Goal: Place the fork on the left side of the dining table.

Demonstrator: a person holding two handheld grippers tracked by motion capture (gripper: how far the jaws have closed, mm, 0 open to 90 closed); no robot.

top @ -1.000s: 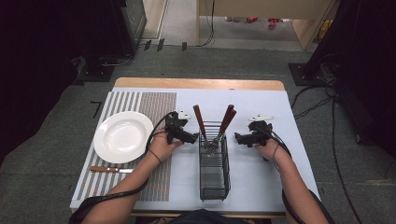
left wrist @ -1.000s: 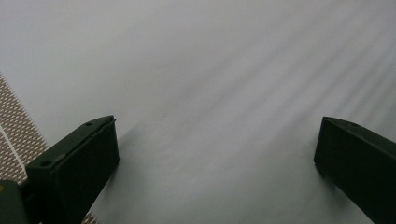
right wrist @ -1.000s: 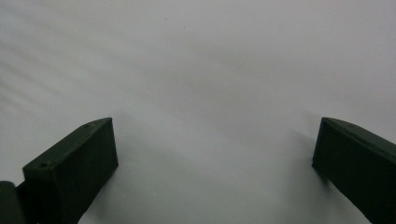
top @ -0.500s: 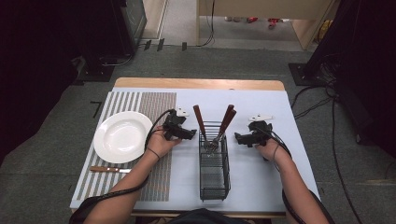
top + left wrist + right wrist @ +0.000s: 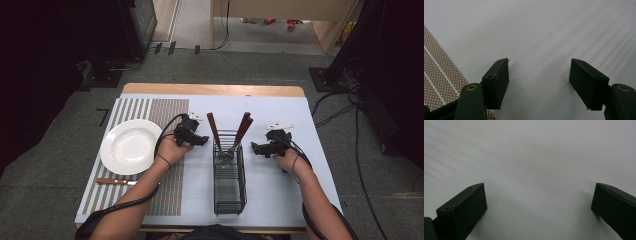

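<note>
A person sits at a table [image 5: 300,107] covered by a pale sheet, a black gripper in each hand, seen from above. A tall black wire basket [image 5: 229,175] stands near the middle of the sheet. Three brown-handled utensils lean out of its far end: one handle [image 5: 213,129] tilts left, two [image 5: 243,128] tilt right together. Metal tines, probably of forks, show inside the basket, though they are too small to be sure.

The left gripper [image 5: 199,139] sits just left of the basket's far end, its tip pointing toward the basket. Its own camera shows the jaws spread wide with only bare sheet between them, and a corner of a brown woven mat [image 5: 439,75] at the left edge. Half a second ago this gripper lay in much the same spot; its hand has shifted only slightly.

The right gripper [image 5: 257,148] rests just right of the basket, pointing toward it, with a grey plate on top. Its camera shows the jaws wide apart, nothing held, above plain sheet. It has barely moved since the earlier frames.

On the striped mat at the left lies a white plate [image 5: 131,146], empty. Just nearer the person, a knife [image 5: 116,181] with a brown handle lies crosswise. Plate, knife and basket are unchanged from a second ago.
</note>
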